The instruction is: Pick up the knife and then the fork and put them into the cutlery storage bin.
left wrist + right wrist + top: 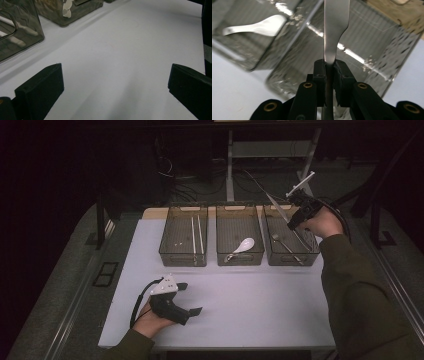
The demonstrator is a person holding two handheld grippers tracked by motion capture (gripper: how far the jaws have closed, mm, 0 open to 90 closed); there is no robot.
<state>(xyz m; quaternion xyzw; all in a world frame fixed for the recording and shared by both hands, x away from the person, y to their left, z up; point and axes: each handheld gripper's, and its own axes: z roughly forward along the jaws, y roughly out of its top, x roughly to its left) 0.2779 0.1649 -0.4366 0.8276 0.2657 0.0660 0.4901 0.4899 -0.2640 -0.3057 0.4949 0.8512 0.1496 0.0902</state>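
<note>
Up over the right bin (292,240) now, the right gripper (291,222) has its jaws pinched tight on a metal knife (276,205), and you can see it clearly in the right gripper view: the pads (320,75) clamp the narrow handle of the knife (335,27), with the broader, flat part running straight up and away from them. In the high view the knife slants up and to the left from the gripper, held in the air above the far end of that bin, not touching it. Down inside the same bin lies a fork (286,247) on the floor of the box. Middle bin (239,236) holds a white spoon (243,247); the left bin (183,237) holds a pair of chopsticks (196,236). All three bins sit side by side at the far part of the white table (260,305).

Over on the near left, the left gripper (191,298) rests low by the table, well apart from the bins. Its jaws are spread wide in the left gripper view, bare tabletop between them, nothing held.
</note>
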